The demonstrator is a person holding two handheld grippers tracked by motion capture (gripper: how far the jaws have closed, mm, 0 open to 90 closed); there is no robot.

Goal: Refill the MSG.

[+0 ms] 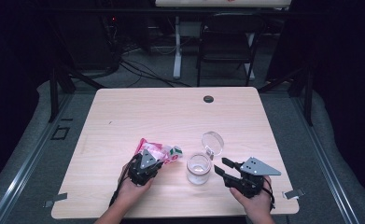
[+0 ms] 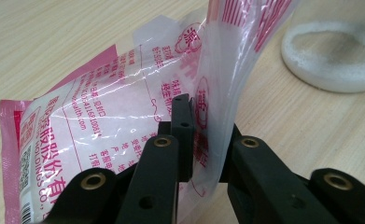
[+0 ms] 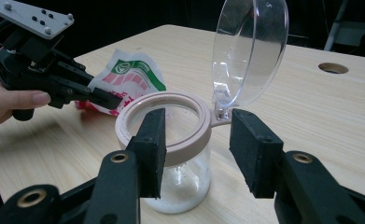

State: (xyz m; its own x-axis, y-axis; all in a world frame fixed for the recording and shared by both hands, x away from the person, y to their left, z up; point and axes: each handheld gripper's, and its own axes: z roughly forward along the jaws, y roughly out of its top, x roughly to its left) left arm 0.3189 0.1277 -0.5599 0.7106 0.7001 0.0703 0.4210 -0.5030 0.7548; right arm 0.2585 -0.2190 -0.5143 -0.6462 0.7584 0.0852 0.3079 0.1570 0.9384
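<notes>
Nearest the person, at about five o'clock on the table (image 1: 124, 112), the right tool (image 1: 220, 167) rests in the right hand (image 1: 257, 198) with its jaws spread wide and nothing pinched. In the right gripper view those jaws stand apart just in front of the jar (image 3: 171, 154), one pad before its left side and the other off to its right below the lid hinge; neither presses on it.

At about seven o'clock, the left hand (image 1: 131, 189) carries the left tool (image 2: 203, 140). Its jaws are pressed together on a fold of the pink-and-white plastic packet (image 2: 101, 121), pinching the thin film near its edge, while the rest of the packet lies on the wood.

Between the two tools stands the clear jar (image 1: 199, 169), upright, with a pale collar around its mouth. Its round transparent lid (image 1: 212, 142) is hinged open and stands tilted up at the jar's far side, toward twelve o'clock.

Farther back, near twelve o'clock, a small dark round hole (image 1: 208, 99) sits in the table. Beyond the table edge, a dark folding chair (image 1: 227, 42) stands on the floor.
</notes>
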